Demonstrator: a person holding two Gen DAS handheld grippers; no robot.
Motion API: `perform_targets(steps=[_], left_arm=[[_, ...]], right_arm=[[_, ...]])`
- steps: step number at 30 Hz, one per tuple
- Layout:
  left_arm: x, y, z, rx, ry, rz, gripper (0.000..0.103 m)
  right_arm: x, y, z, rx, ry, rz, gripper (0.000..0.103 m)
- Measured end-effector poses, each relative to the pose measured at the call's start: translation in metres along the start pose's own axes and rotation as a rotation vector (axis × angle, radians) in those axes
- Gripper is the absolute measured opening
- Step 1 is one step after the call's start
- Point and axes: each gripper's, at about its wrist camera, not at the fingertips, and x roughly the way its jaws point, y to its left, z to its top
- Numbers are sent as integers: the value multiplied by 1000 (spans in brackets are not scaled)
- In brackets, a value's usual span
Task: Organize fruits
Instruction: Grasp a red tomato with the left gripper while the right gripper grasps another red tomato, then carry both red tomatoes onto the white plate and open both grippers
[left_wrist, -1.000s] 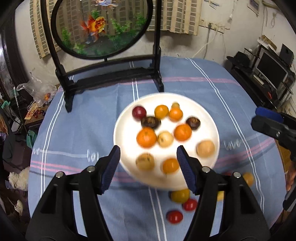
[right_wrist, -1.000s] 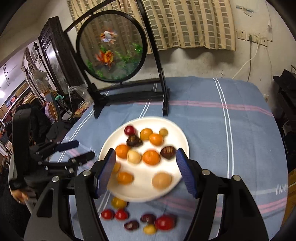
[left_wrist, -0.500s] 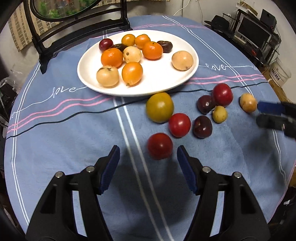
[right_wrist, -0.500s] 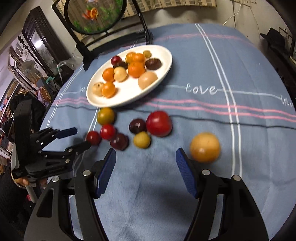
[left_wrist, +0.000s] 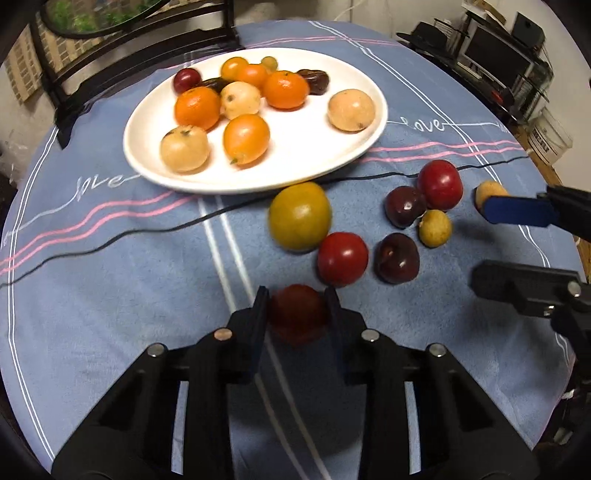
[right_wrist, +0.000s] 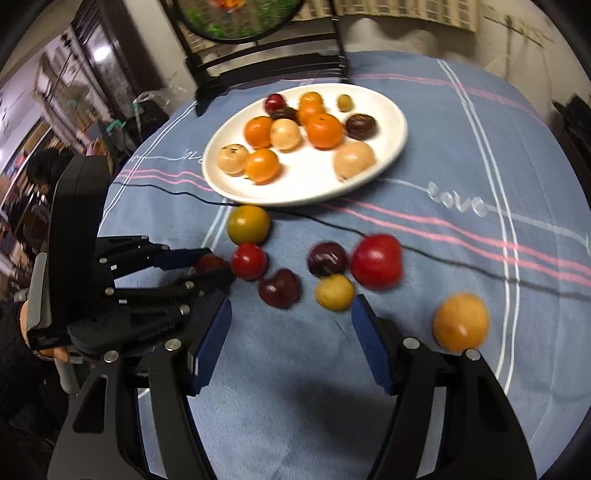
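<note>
A small dark red round fruit is clamped between the jaws of the left gripper on the blue striped tablecloth.

The right gripper is held with its jaws apart and nothing between them, near a small yellow round fruit. Other loose fruits are seen just beyond, and the white oval plate with orange and pale fruits is placed farther away.

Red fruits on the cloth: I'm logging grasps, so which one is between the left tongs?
The red fruit nearest the camera, clamped by the left tongs; the other two red ones lie free on the cloth.
</note>
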Motion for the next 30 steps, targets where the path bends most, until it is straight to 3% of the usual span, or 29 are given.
perform_targets(steps=[6,13,16,18,23,30], left_arm=[[-28,27,-12,-94,-42,18,31],[-49,49,-17,-156,-73,50,31],[-52,52,-18,-172,-78,52,31],[-53,53,-18,-179,-78,50,31],[-55,51,-14,-179,-84,51,31],[-63,31,-7,-136,-90,45,31]], right_arm=[[33,32,19,-154,63,18,67],[73,46,31,-207,142,-29,53],[83,47,32,-237,165,-72,41],[82,46,34,-231,167,-48,31],[65,43,35,-225,129,-25,31],[26,26,14,-101,73,48,31]])
